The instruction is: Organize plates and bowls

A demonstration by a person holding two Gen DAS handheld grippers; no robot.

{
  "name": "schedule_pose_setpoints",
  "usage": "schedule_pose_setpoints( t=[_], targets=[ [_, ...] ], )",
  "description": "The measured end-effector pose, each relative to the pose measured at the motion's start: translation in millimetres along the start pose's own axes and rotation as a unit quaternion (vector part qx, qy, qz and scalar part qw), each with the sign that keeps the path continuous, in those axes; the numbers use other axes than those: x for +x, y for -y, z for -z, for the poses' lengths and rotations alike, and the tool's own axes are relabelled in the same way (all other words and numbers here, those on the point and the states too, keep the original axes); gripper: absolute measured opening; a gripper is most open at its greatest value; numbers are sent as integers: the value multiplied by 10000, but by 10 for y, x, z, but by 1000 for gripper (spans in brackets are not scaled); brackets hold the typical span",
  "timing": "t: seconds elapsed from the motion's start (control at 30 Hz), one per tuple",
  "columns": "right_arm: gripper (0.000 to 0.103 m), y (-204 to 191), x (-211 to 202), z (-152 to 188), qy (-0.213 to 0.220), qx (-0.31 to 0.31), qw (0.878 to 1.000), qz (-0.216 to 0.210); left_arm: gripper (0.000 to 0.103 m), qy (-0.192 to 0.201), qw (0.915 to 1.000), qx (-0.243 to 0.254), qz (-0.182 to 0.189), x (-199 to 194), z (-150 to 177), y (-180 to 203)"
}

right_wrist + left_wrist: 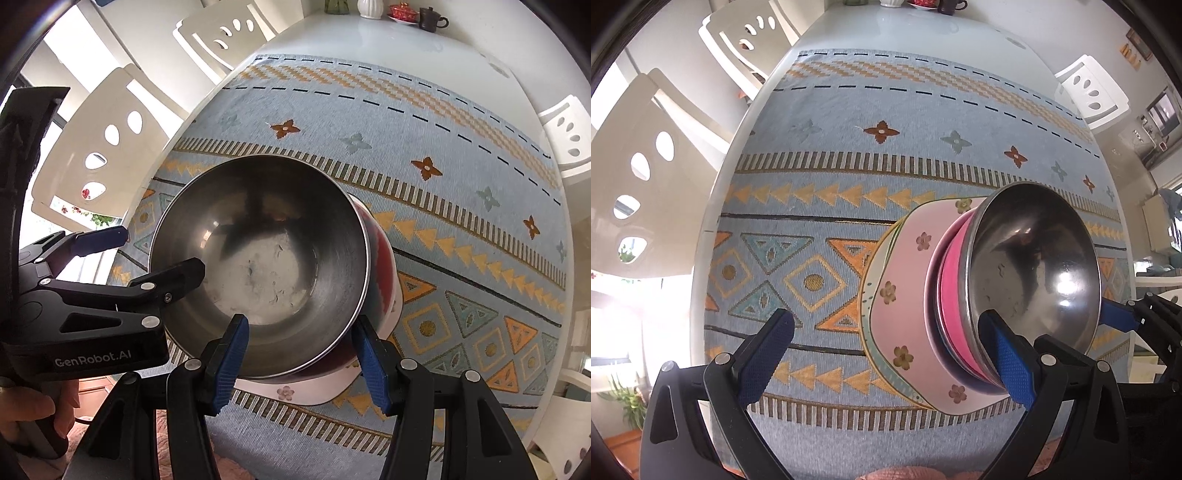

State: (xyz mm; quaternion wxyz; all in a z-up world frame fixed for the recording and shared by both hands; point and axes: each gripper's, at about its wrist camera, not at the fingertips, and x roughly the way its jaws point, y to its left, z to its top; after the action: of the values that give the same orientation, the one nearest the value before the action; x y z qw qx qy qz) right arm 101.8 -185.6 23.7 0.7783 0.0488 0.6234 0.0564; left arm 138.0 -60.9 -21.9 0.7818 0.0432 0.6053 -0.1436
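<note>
At the left of the left wrist view the left tongs [886, 354] stand wide and hold nothing: one blue pad hangs over bare cloth at about 8 o'clock, the other sits at about 4 o'clock, at the near rim of the steel bowl [1034, 273], and whether it touches I cannot tell. The stack lies toward 3 o'clock from these tongs, mostly outside their gap. It is built of a pink floral plate [905, 295] at the bottom, on the patterned blue tablecloth [849, 122] of the worktop, then a pink bowl [955, 291], then the steel bowl on top, mouth up. Moving right, in the right wrist view, the right tongs [301, 363] sit at 6 o'clock beneath the steel bowl, jaws moderately open, one pad over the near rim inside the bowl and the other just outside the wall at about 5 o'clock, so the rim runs between them; no squeeze shows, so I judge them not yet closed. The right tongs are the nearer and better placed. The bowls are round, so there is no long axis to line up with; the steel bowl's opening points upward, which suits a rim pinch from the near side. The stack sits toward the near edge of the cloth.
</note>
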Motion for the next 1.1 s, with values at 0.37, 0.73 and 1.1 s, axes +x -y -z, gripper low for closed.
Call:
schedule_pose_setpoints(
  t=[0.37, 0.73, 1.1],
  targets=[
    [56, 7, -32, 15, 45, -2, 10000, 52, 100, 41, 10000, -12, 3, -14, -7, -16],
    [56, 19, -77, 47, 89, 44, 9999, 105, 100, 100, 9999, 42, 12, -35, -17, 2],
    [56, 31, -102, 71, 137, 117, 9997, 136, 100, 98, 9999, 60, -12, -44, -4, -18]
  ],
)
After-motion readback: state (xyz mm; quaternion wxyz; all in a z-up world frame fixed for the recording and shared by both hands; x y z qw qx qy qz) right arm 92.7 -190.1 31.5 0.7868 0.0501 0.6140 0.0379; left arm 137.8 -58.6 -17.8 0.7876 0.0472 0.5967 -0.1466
